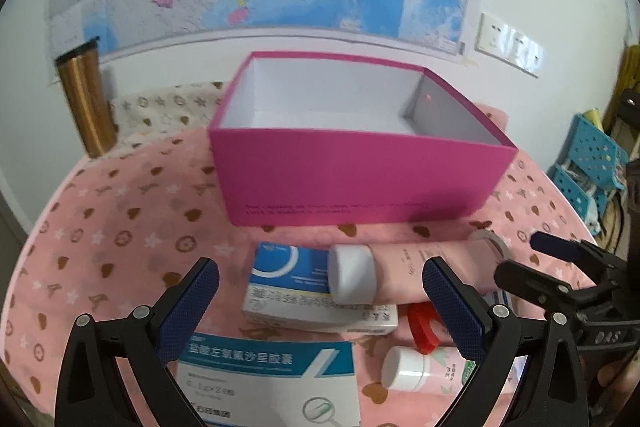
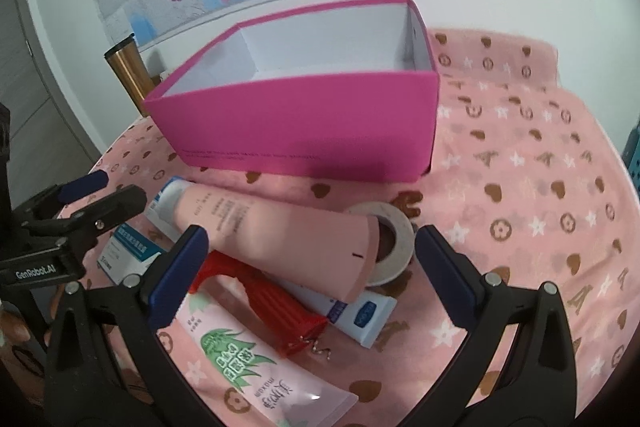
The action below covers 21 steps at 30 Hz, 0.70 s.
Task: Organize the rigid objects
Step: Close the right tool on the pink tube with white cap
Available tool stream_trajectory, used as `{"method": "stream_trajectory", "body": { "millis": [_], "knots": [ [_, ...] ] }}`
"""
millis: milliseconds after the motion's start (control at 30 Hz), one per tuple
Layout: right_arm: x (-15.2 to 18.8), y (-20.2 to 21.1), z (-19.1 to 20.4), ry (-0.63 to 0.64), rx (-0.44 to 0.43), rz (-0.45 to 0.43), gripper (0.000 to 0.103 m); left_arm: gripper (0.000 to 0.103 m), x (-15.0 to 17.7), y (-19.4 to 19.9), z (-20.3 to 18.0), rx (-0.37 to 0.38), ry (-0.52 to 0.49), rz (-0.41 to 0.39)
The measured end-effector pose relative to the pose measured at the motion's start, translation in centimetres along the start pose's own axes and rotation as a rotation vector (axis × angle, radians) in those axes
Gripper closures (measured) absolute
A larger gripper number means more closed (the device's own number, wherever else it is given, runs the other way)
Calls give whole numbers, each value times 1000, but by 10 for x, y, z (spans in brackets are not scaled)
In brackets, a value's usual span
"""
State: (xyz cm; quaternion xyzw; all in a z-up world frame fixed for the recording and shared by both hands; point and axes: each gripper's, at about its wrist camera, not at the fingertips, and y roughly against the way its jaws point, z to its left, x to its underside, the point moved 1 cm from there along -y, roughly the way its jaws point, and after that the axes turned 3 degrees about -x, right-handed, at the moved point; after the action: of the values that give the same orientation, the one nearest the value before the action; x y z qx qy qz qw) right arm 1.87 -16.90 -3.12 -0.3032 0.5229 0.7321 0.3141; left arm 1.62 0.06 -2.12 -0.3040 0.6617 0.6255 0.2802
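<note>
Hovering over a heap of small items on the pink-clothed worktop (image 2: 520, 155), both grippers stand wide and hold nothing; right gripper (image 2: 312, 259) and left gripper (image 1: 320, 307) each look past the heap to the magenta box (image 1: 360, 179), which stands open and, so far as its interior shows, empty.

Relation that matters: the pink tube (image 2: 280, 235) lies directly ahead of the right gripper, between its spread fingers in that view; its long axis runs crosswise and slightly oblique, white cap (image 1: 354, 279) toward the left gripper, flat crimped end toward the right; judged nearer the right gripper at the crimped end, nearer the left at the cap; either could reach it, though a grasp across the tube would likely call for some turning of the wrist.

Appearance: tube smooth, pale pink, small dark print, resting tilted on top of other things; its crimped end overlaps a white tape roll (image 2: 394, 247); its cap rests on a blue-and-white medicine box (image 1: 292, 287).

Also in the heap: red ribbed object (image 2: 272, 303); aloe-print tube (image 2: 240, 359); second blue-and-white carton (image 1: 268, 375); long blue-and-white box (image 2: 356, 315) under the pink tube.

Box lies beyond the heap, well apart from both grippers.
</note>
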Motion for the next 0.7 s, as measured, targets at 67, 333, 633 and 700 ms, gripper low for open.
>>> {"method": "stream_trajectory", "body": {
  "millis": [67,333,633,700],
  "knots": [
    [1,-2,-2,1,-7,13,4,0,2,-1,-4,9,-15,0],
    [4,-12,-7,-31,-105,71,14,13,3,-8,-16,74,-64,19],
    [8,-19,-17,-104,-154,105,15,30,6,-23,-14,162,-59,94],
    [7,-19,-18,-109,-166,106,15,31,6,-26,-14,208,-55,112]
  ]
}}
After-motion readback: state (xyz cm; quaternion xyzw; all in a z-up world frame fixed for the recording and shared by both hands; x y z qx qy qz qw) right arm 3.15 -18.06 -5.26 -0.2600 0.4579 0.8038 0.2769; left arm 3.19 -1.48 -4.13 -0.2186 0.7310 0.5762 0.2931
